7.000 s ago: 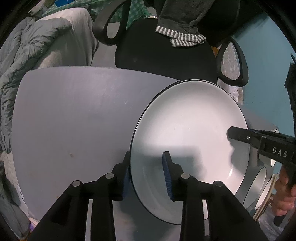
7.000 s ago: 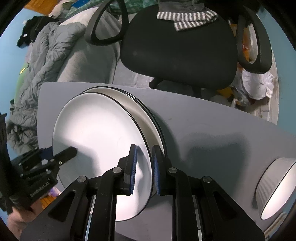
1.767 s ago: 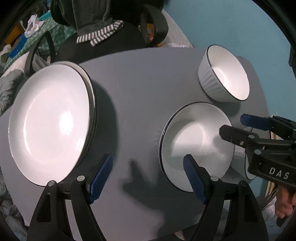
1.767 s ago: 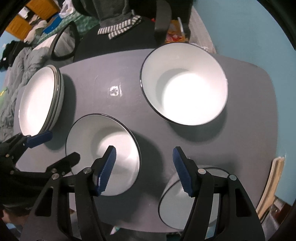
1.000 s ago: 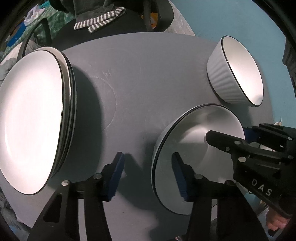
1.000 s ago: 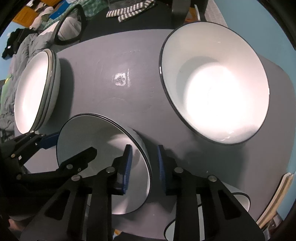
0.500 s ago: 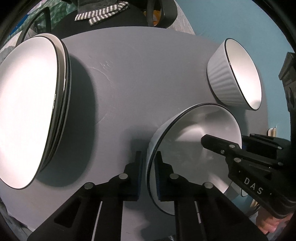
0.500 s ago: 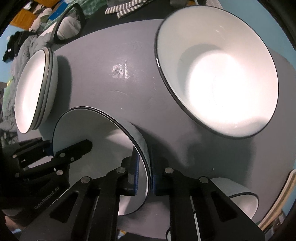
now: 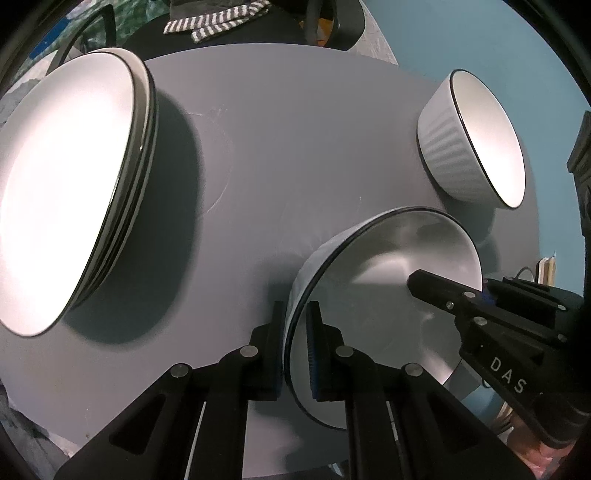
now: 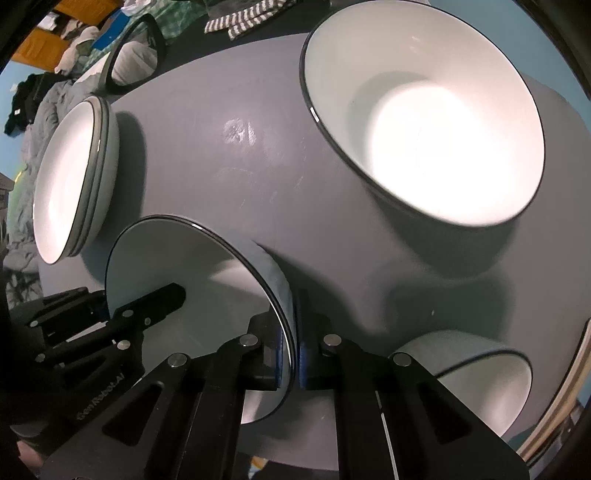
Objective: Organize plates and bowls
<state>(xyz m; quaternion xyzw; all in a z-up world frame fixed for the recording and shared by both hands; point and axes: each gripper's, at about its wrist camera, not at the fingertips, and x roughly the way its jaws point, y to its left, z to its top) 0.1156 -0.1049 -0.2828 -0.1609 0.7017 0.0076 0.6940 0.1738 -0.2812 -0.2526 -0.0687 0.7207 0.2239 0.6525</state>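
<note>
Bowl (image 9: 391,295), white with a thin dark rim, sits on the near part of the grey table (image 9: 295,147), pinched on opposite sides of its rim. The left gripper (image 9: 295,343) clamps its near-left rim, blue pads either side of the wall. The right gripper (image 10: 293,354) clamps the opposite rim in the same way. Each gripper shows in the other's view, reaching in over the bowl: the right gripper (image 9: 480,306) from the right, the left gripper (image 10: 122,317) from the left. The bowl's base is hidden by its own wall.

Only the right wrist view shows a third bowl (image 10: 476,369) at the near right, cut off by the gripper's finger and the frame edge. It also looks straight into the large bowl (image 10: 424,122) farther back, smooth and glossy inside. The left wrist view alone shows that bowl's (image 9: 472,136) ribbed outer wall.

Plates (image 9: 70,184), stacked, lie at the table's far left; how many is hard to tell. Beyond the table, a black chair (image 10: 135,55) with a striped cloth (image 9: 218,22) is partly cut off.
</note>
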